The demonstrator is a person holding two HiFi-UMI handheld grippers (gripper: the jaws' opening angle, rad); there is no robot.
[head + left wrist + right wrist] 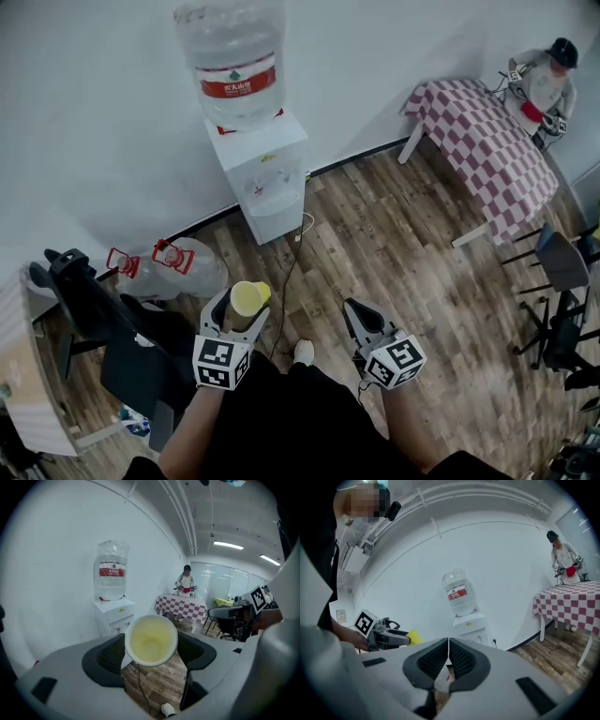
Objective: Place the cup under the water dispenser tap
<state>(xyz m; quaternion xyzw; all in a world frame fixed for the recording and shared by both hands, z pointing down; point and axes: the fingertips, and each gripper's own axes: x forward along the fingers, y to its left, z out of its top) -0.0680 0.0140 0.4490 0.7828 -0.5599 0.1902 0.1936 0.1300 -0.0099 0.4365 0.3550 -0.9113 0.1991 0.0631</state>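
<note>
A yellow paper cup (249, 297) is clamped between the jaws of my left gripper (243, 309), mouth toward the camera in the left gripper view (151, 640). The white water dispenser (260, 175) with a big clear bottle (232, 58) stands against the wall ahead, well beyond the cup; it also shows as the dispenser (114, 617) and the dispenser (472, 627). My right gripper (360, 322) hangs beside the left one, jaws pressed together with nothing in them (447, 660). The left gripper with the cup (414, 637) shows at the left of the right gripper view.
Spare water bottles (178, 267) with red caps lie on the wooden floor left of the dispenser. A black chair (103, 323) stands at left. A checkered table (487, 141) with a person (547, 82) behind it is at far right, office chairs (562, 281) nearby. A power cord (291, 267) trails from the dispenser.
</note>
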